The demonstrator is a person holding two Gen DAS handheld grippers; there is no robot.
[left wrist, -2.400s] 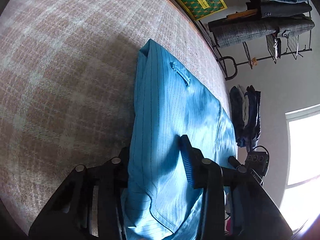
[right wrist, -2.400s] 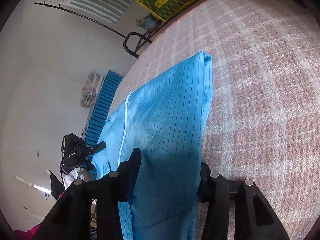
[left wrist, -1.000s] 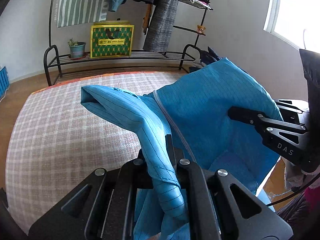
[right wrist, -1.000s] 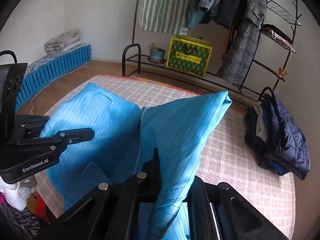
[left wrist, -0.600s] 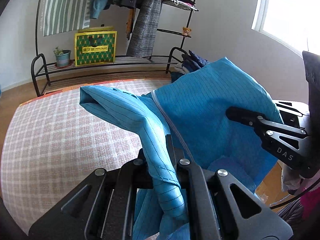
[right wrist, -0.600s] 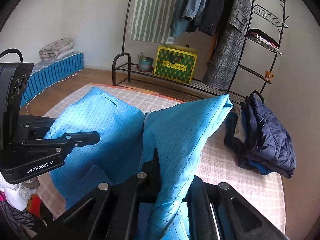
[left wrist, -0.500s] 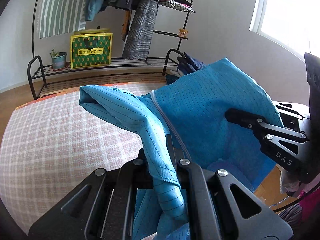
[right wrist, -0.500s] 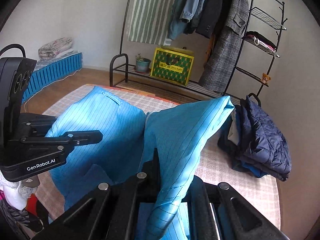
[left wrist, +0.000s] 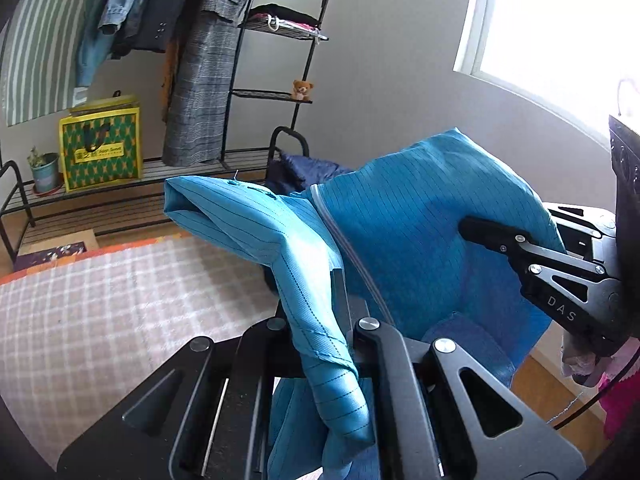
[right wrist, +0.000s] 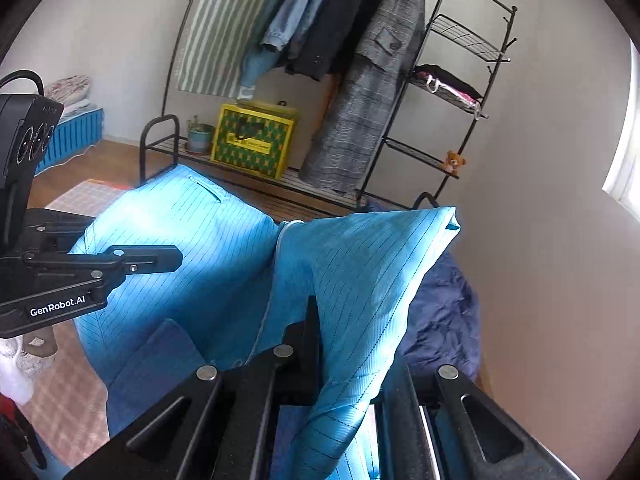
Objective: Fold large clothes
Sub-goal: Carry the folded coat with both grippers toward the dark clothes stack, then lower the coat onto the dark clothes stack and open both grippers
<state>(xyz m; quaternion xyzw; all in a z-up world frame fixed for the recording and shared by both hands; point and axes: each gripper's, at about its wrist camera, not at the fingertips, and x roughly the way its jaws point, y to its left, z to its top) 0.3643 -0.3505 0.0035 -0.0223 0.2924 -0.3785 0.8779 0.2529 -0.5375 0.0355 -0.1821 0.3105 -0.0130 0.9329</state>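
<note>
A large blue pinstriped garment [left wrist: 404, 236] hangs in the air between both grippers, above the plaid pink surface [left wrist: 100, 304]. My left gripper [left wrist: 332, 312] is shut on one bunched edge of it. My right gripper [right wrist: 332, 344] is shut on the other edge of the garment [right wrist: 360, 272]. The right gripper also shows at the right of the left wrist view [left wrist: 520, 248], and the left gripper at the left of the right wrist view [right wrist: 136, 260]. The cloth's lower part hangs out of sight below.
A black clothes rack [right wrist: 440, 92] with hanging coats stands by the wall, with a yellow-green bag [right wrist: 252, 140] and a potted plant [left wrist: 42, 170] on its low shelf. A pile of dark blue clothes [right wrist: 444, 320] lies on the right. A window [left wrist: 552, 24] is at the right.
Both grippers have closed on the garment and lifted it off the plaid surface. Over the last second they have swung to the right with it, toward the dark clothes pile.
</note>
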